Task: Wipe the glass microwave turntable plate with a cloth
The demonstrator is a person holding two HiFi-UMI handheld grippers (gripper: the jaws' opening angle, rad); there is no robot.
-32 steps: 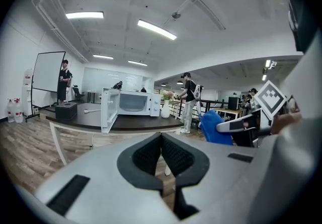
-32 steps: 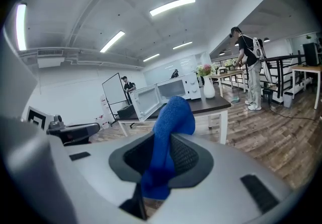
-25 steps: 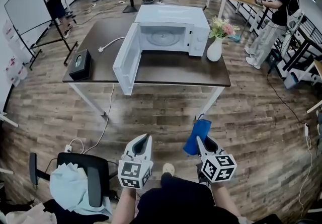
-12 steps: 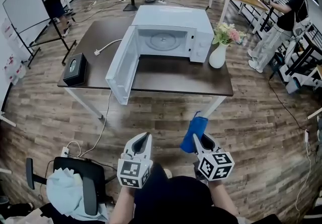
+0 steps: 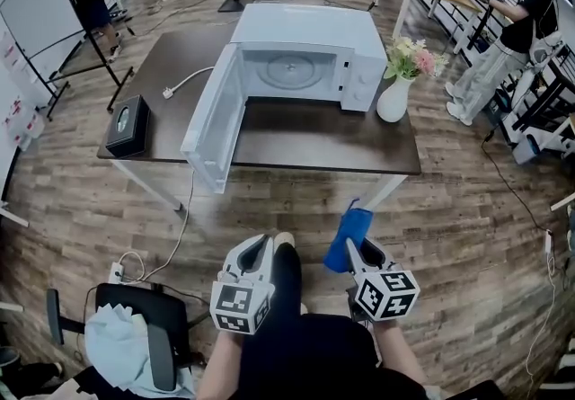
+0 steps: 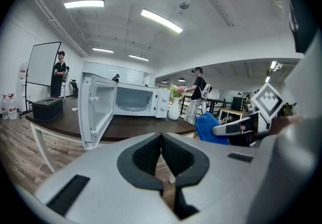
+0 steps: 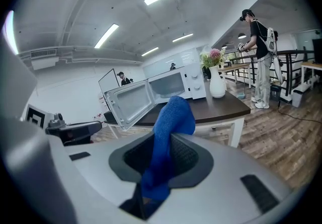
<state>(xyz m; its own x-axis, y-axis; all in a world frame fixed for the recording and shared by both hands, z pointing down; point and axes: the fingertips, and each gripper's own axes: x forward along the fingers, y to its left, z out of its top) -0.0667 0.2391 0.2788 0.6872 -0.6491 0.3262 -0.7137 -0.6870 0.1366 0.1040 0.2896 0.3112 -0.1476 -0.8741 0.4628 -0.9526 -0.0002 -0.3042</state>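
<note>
With right gripper (image 5: 356, 253) clamped on the blue cloth (image 5: 349, 233) and left gripper (image 5: 258, 250) closed empty, step toward twelve o'clock, clearing the open microwave door (image 5: 212, 124), to reach the glass turntable plate (image 5: 292, 75).

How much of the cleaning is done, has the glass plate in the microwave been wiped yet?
Not yet. Done: the microwave door stands open, and the right tongs are shut on the blue cloth. In hand: both tongs are held over the floor, short of the table; the left tongs are shut and empty. Left: the glass plate sits inside the microwave, so all the wiping.
</note>
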